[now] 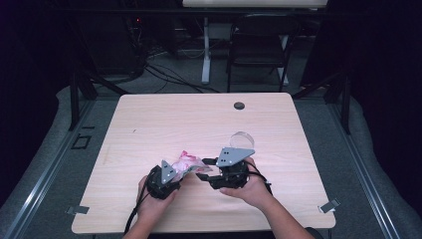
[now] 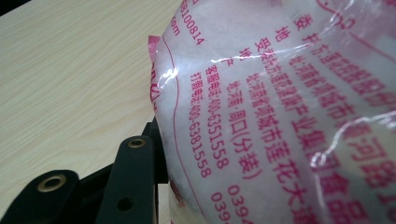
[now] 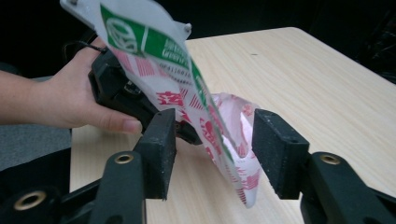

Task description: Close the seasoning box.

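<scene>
Now the bag (image 3: pixel 219 135) hangs between right fingers (image 3: pixel 161 149) (spread, untouching); left fingers (image 2: pixel 133 177) pinch it.

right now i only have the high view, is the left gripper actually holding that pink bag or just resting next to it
observer: holding it. In the right gripper view the left gripper is clamped on the plastic bag and keeps it raised and tilted.
operator: ok and is my right one gripping it too
observer: no. The right gripper is open. The bag's lower end hangs between its pads, which stand apart on either side.
operator: anything inside the bag
observer: yes. The left gripper view shows white filling behind the red print.
</scene>
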{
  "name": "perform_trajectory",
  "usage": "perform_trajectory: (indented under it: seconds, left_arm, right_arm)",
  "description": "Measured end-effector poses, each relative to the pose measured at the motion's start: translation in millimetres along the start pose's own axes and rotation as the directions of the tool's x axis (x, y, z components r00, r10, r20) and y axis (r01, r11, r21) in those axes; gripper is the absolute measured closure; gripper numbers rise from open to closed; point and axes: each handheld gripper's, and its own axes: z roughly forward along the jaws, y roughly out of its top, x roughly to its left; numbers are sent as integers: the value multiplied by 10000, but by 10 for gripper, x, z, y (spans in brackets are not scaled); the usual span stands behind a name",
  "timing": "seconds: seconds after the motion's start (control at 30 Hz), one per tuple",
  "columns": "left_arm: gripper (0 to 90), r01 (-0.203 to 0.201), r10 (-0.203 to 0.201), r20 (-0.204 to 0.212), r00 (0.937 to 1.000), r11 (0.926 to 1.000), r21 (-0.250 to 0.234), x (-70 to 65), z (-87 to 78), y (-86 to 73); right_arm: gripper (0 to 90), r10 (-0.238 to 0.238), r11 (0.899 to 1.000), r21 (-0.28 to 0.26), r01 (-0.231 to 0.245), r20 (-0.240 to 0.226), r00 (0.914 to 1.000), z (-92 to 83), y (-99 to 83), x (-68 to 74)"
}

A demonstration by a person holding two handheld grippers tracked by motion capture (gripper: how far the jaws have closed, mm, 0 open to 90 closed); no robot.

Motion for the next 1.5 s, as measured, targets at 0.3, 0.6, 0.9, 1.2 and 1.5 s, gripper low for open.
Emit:
perform_trajectory:
  seconds: [0.3, 0.6, 0.9, 1.2, 1.5]
  left_arm:
    - [606, 302, -304, -224, 9993, 9995, -126, 102, 4, 49]
    - [606, 234, -244, -584, 9980, 9996, -184, 153, -30, 73]
    - [606, -408, 374, -891, 9953, 9985, -367, 117, -76, 233]
    - [607, -1303, 1253, -1302, 9835, 9910, -307, 69, -45, 399]
    - [607, -2011, 2002, -702, 9772, 9796, -51, -92, 23, 484]
  right_arm:
    - [483, 170, 9996, 220, -162, -387, 9991, 67, 208, -83]
    - [459, -848, 9964, 13, 848, 55, 9964, 97, 217, -29]
    - [490, -974, 9949, -254, 981, 247, 9949, -72, 193, -30]
    - [480, -1056, 9911, -756, 1098, 578, 9927, -307, 195, -121]
    - [464, -1589, 9860, -435, 1607, 429, 9864, -294, 197, -64]
